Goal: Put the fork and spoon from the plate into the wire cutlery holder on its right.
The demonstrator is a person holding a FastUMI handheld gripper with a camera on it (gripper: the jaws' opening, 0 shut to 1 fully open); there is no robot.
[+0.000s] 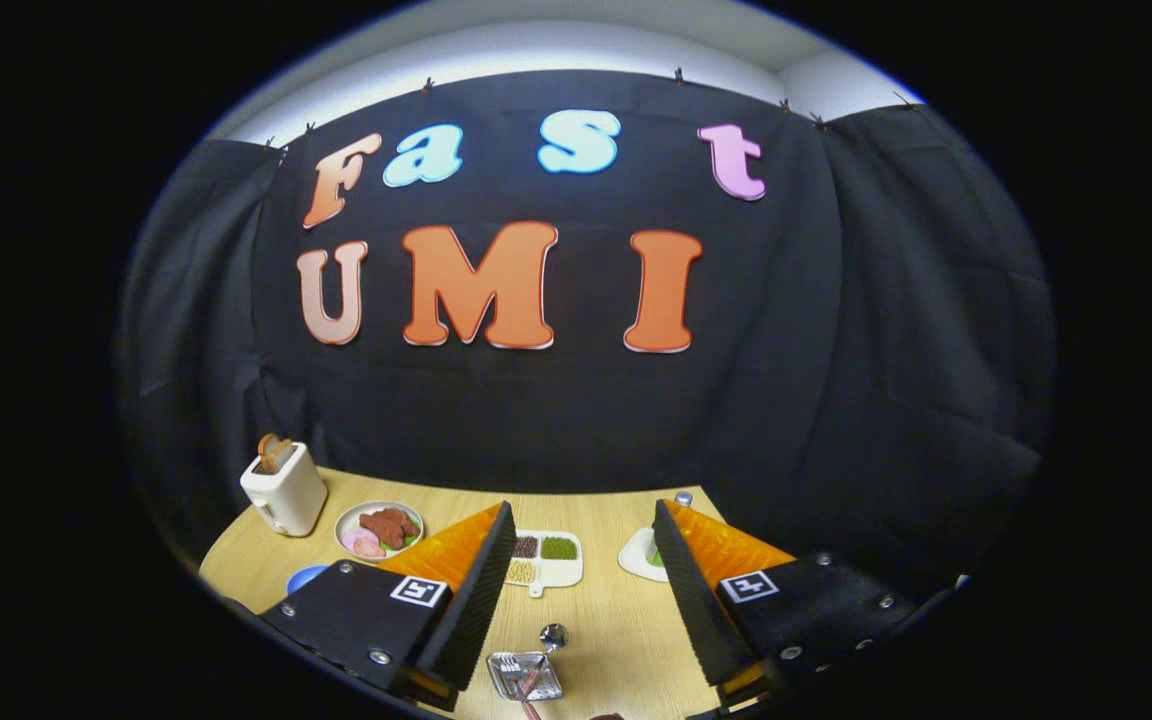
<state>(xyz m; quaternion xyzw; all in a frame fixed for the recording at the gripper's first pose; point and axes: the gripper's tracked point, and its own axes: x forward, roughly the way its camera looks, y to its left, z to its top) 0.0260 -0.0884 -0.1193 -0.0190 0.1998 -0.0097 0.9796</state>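
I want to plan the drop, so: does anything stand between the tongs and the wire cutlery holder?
Nothing visible does. The wire cutlery holder sits on bare table between the open tongs, nearer than their tips. A spoon bowl shows at its far rim.

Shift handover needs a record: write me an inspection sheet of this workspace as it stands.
Surface: light wooden table, bare wood between the fingers.
Job's things: wire cutlery holder stands low between the fingers with a spoon bowl sticking up out of it; a second handle inside, too small to identify. Source plate: cannot tell.
Clutter: white toaster with toast; plate of food; divided tray with grains; white dish partly behind one finger; blue item near the table edge.
Grippers: gripper open, fingers wide apart, holding nothing.
Cables: nothing seen.
Surroundings: black cloth wall behind the table.
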